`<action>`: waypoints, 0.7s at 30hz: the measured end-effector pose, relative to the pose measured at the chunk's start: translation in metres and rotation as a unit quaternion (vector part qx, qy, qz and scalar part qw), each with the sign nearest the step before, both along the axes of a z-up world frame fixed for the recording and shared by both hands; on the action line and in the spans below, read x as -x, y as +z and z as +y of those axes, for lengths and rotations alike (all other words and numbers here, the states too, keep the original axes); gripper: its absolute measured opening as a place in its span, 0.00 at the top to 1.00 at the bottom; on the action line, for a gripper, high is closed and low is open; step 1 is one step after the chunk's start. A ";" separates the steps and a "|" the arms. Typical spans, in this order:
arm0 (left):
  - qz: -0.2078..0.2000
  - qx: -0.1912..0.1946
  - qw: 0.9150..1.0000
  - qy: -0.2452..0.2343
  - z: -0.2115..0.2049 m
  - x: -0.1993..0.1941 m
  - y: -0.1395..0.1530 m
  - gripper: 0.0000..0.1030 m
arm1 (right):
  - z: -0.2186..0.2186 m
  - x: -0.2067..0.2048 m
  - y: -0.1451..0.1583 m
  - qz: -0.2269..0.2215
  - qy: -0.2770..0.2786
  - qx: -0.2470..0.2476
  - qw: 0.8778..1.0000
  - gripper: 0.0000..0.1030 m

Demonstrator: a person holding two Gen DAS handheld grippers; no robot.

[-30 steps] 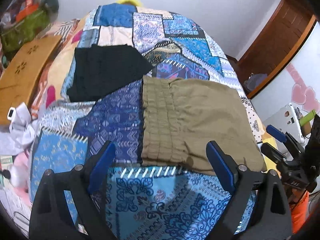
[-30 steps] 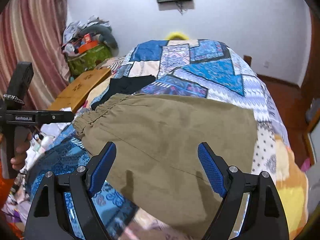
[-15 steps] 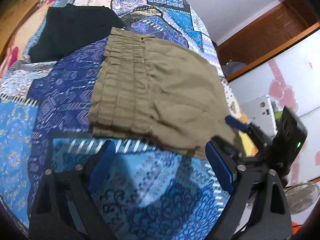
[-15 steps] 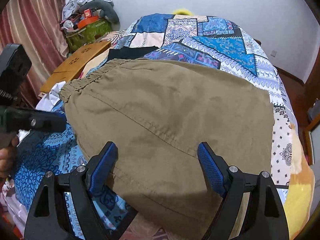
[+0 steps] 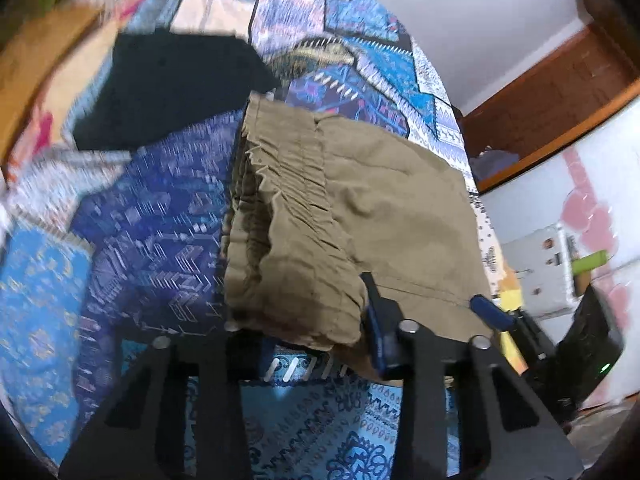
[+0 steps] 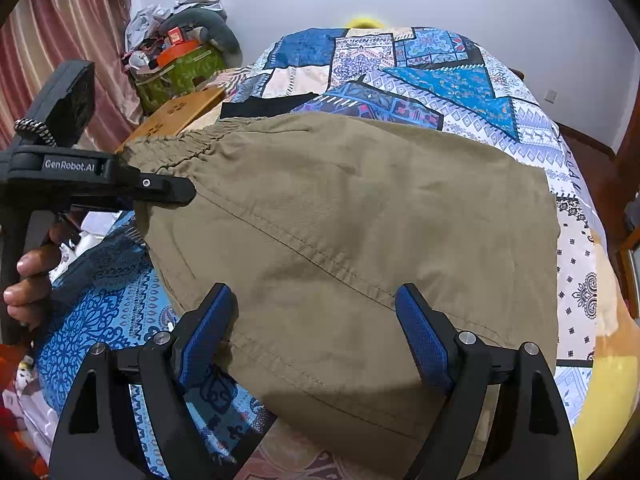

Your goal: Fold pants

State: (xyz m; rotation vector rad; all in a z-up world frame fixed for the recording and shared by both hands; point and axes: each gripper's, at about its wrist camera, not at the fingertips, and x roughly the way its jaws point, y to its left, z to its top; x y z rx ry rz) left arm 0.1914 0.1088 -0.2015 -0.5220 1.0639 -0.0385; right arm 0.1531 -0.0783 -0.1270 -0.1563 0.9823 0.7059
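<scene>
Khaki pants lie folded on the patchwork bedspread, elastic waistband to the left. In the left wrist view my left gripper has narrowed onto the near waistband corner of the pants, and the cloth bunches up between its fingers. The left gripper also shows in the right wrist view at the waistband edge. My right gripper is open, its blue pads on either side of the pants' near edge. It shows in the left wrist view by the pants' near right corner.
A black folded garment lies beyond the waistband on the bedspread. A wooden board and a green bag of clutter stand left of the bed. A wooden door frame is at the right.
My left gripper has moved in and closed from wide open onto the waistband corner, lifting the cloth. My right gripper has come slightly closer over the pants' near edge and stays open.
</scene>
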 end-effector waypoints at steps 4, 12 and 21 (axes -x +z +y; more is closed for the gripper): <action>-0.030 -0.067 0.997 -0.005 -0.006 0.012 0.018 0.70 | -0.008 0.000 0.003 0.009 -0.006 -0.023 1.000 0.21; -0.057 -0.222 0.973 0.033 0.022 0.046 0.052 0.71 | -0.023 0.009 0.003 0.002 -0.015 -0.011 1.000 0.21; -0.129 -0.344 0.930 0.016 -0.014 0.053 0.091 0.73 | -0.030 0.022 0.007 -0.015 -0.017 -0.005 1.000 0.21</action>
